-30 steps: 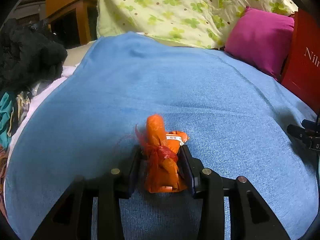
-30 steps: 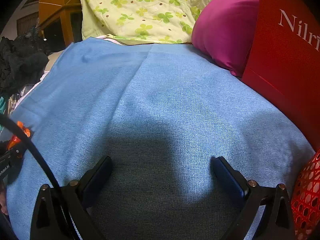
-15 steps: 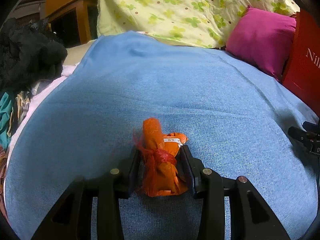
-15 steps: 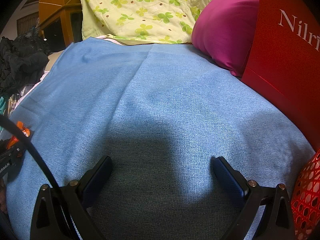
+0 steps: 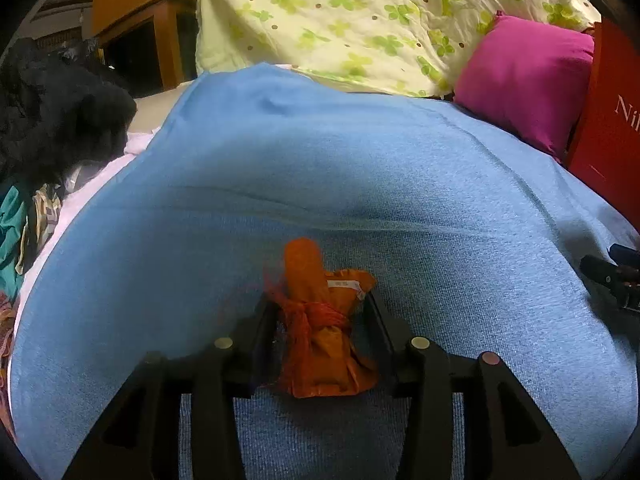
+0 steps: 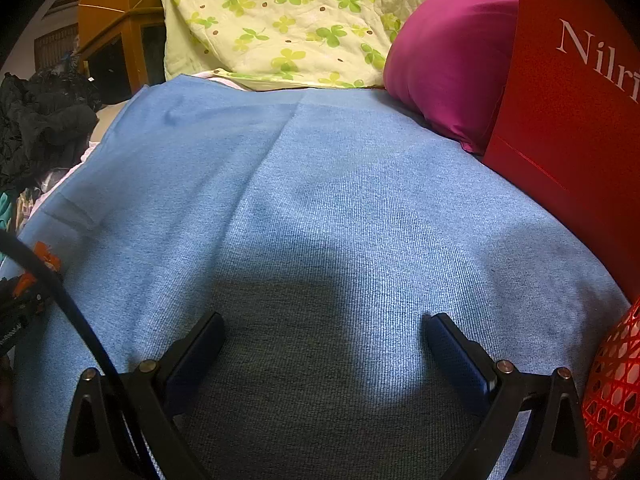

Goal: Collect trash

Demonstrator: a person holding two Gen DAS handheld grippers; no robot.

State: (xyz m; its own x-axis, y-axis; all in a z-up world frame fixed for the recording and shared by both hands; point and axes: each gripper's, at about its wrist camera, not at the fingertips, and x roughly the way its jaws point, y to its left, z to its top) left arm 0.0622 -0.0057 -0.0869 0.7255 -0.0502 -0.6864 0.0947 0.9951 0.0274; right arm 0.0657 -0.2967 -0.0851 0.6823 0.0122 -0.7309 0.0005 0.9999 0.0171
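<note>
Left wrist view: my left gripper is letting go of the orange trash bundle.
Its jaws are opening, with the crinkly bundle, tied with red net, between them on the soft blue blanket. I should pull back straight so nothing snags.
Right wrist view: my right gripper is wide apart, holding nothing, near the red mesh basket.

One blue blanket serves as the landmark. On it lies one orange wrapper bundle, near its front edge. Behind its far edge sit one clover-print quilt and one magenta pillow. One red box stands at its right side, with one red mesh basket beside it. Off its left edge are one pile of dark clothes and one wooden cabinet. Two grippers are seen: the left gripper and the right gripper.
</note>
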